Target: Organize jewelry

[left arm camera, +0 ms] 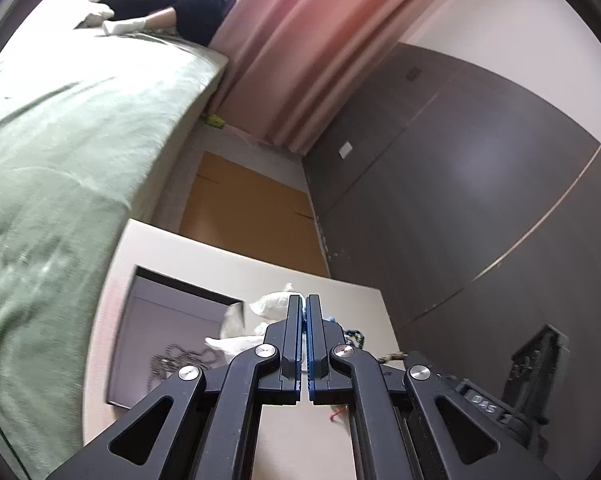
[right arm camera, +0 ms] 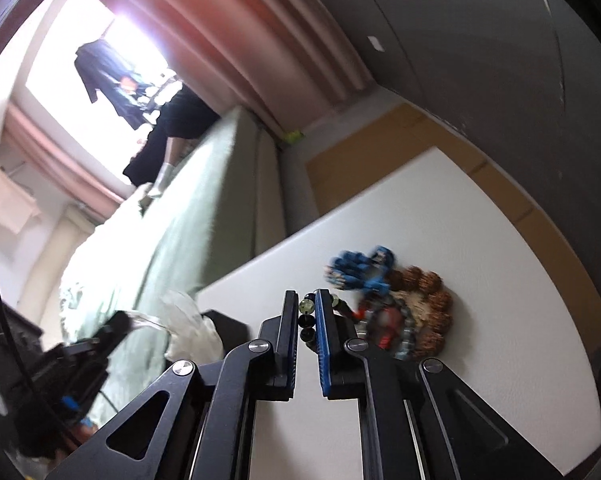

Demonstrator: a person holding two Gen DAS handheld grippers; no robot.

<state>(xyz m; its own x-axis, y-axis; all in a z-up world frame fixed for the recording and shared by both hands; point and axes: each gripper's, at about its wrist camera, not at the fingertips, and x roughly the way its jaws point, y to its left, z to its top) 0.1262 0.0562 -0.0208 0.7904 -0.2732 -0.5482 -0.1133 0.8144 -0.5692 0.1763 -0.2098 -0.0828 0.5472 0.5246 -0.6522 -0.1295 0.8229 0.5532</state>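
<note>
Nearest you, the right gripper (right arm camera: 305,298) has its jaws drawn almost together on a strand of dark and green beads (right arm camera: 306,314), so you are in the pick-up step. The jewelry pile (right arm camera: 396,304) lies on the white table (right arm camera: 500,280) just right of those jaws. Next, you likely need a slow lift to free the strand from the tangle. Your left gripper (left arm camera: 304,304) is fully closed and seemingly empty, with the dark tray (left arm camera: 160,320) to its left.
</note>
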